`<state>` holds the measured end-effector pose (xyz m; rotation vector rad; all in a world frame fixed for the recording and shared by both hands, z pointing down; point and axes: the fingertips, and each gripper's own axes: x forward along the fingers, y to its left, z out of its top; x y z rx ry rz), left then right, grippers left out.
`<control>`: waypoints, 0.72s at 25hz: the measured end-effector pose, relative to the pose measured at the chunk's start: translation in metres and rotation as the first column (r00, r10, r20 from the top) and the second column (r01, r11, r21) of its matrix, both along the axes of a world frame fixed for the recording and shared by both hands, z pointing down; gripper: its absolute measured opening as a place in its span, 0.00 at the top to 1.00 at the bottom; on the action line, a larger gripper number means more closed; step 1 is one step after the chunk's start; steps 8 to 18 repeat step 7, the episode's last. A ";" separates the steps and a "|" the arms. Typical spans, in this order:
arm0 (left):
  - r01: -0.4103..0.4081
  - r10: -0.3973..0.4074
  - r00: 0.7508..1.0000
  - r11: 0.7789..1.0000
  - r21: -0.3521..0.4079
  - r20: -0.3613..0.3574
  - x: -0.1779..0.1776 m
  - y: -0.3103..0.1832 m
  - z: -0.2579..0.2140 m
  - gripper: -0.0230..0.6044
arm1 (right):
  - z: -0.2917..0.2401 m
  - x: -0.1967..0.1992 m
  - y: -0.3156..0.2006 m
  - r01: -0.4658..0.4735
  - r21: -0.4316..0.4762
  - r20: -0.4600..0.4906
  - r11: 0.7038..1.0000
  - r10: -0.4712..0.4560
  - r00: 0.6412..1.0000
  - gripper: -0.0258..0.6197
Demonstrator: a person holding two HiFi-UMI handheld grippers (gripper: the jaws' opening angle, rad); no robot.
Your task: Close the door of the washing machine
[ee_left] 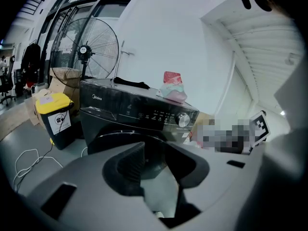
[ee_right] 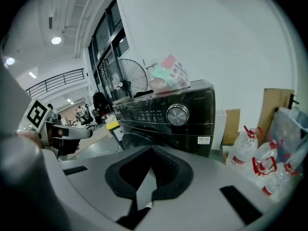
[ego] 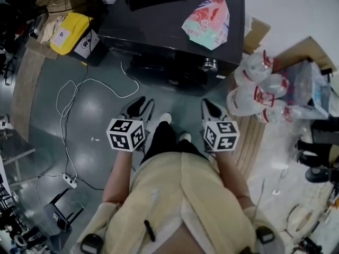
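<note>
Here, you stand facing a dark front-loading washing machine [ego: 175, 33], with a claw in each hand held out in front of your body. The left claw [ego: 143, 106] is released: its two jaws stand apart, with only bare floor showing between them. The right claw [ego: 211, 106] is clenched, tips together, gripping nothing. Both point forward and downward, and neither touches the machine.

The washing machine's door [ee_left: 108, 138] is directly ahead of both claws and a little below the line they point along. It sits under the control panel with its silver dial [ee_right: 177, 114]. Only the door's curved upper rim shows past the jaws, so you cannot tell how far open it stands. A pink-and-green detergent bag [ego: 207, 16] lies on top of the machine, above and beyond the right claw. Clear water bottles [ego: 254, 91] are piled to that claw's right.

Expect the door to be rigid, fairly weighty and free-swinging on its hinge, with a glossy face that the pads may slide on. Pinching is probably unnecessary. Press a claw flat against the outer rim on the side away from the hinge, and push firmly until the latch catches.
</note>
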<state>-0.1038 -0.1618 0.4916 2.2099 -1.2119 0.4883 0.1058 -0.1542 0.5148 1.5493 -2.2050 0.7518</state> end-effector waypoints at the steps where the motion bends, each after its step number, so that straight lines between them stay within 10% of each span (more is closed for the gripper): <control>1: -0.001 0.001 1.000 1.000 -0.001 0.001 0.000 -0.001 0.000 0.76 | 0.000 0.000 -0.001 -0.001 -0.001 0.003 1.000 0.001 1.000 0.95; 18: -0.014 0.014 1.000 1.000 0.000 0.009 0.002 -0.011 0.001 0.76 | 0.000 -0.003 -0.010 -0.011 -0.001 0.014 1.000 0.011 1.000 0.95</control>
